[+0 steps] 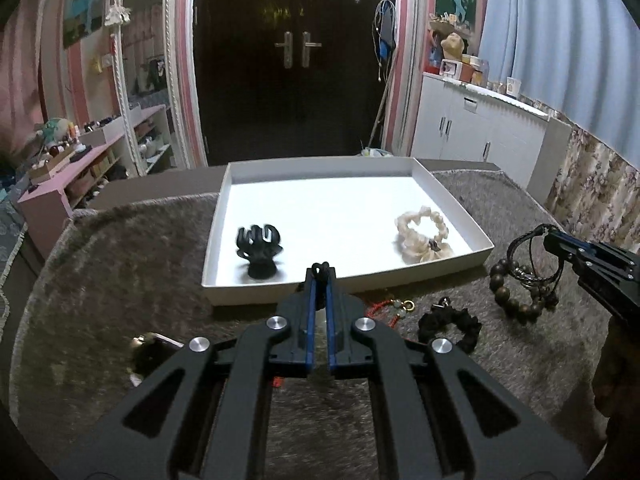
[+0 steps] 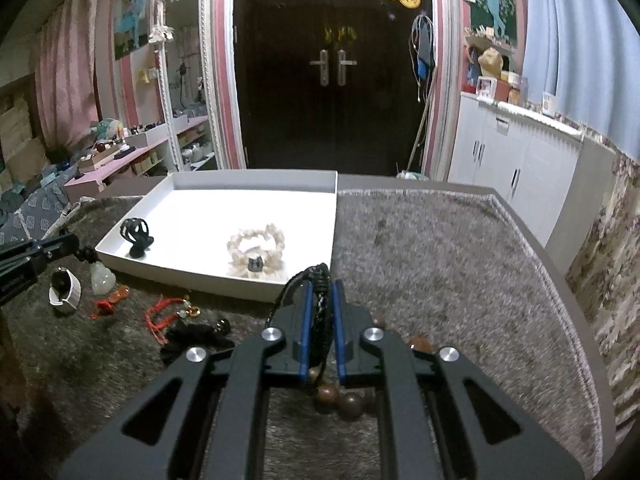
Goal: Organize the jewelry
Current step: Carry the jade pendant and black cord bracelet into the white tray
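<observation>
While my left hand-held gripper (image 1: 321, 270) pinches a black cord (image 1: 320, 267), my right hand-held gripper (image 2: 320, 280) clamps the bracelet bundle (image 2: 320, 308) near the white tray (image 2: 256, 291), right of it.

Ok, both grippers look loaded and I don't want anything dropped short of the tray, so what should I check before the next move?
1. Left gripper shut on its black cord: ok.
2. Right gripper shut on the black cord bracelets: ok.
3. Wooden beads hanging clear of the rug: cannot tell.
4. White pendant under the left gripper clear of the tray's near wall: cannot tell.
5. Bare floor in the tray between the hair claw and the cream bracelet: ok.
</observation>
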### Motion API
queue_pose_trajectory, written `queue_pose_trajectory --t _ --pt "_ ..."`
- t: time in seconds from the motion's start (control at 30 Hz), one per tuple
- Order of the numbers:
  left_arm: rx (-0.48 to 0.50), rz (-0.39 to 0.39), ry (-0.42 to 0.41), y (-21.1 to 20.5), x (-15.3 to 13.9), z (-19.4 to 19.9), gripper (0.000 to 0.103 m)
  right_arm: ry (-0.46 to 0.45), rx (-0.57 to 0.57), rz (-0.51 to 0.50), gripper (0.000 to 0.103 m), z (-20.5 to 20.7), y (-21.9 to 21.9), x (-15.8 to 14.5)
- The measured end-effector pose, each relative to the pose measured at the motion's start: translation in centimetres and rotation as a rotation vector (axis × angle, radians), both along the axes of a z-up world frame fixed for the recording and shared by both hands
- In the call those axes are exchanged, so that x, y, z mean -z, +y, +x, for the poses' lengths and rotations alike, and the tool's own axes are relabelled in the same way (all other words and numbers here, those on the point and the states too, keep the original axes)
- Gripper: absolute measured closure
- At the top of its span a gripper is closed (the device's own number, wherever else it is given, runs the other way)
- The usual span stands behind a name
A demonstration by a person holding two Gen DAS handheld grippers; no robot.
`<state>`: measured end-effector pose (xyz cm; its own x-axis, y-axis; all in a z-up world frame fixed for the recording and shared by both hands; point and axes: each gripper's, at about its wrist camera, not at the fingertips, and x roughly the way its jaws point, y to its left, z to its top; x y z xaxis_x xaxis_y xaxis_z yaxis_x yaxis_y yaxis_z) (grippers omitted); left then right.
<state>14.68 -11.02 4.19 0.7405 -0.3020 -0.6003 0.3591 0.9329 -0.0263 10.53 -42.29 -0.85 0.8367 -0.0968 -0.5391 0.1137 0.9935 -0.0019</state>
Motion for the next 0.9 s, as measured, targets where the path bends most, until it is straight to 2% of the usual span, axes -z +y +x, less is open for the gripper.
queue_pose_trajectory --t 0.4,0.7,0.9 --pt "-0.007 0.006 -0.057 0.8 -3.0 2.3 0.101 -0.049 -0.044 -0.064 0.094 1.6 1.8 -3.4" --pt "0.013 0.004 -0.071 0.2 -5.0 7.5 0.101 -0.089 -0.070 0.004 0.094 6.6 1.8 -6.2" --pt "0.019 -0.039 -0.024 -1.0 -3.8 10.4 0.101 -0.080 -0.100 0.049 0.094 10.2 2.7 -5.5"
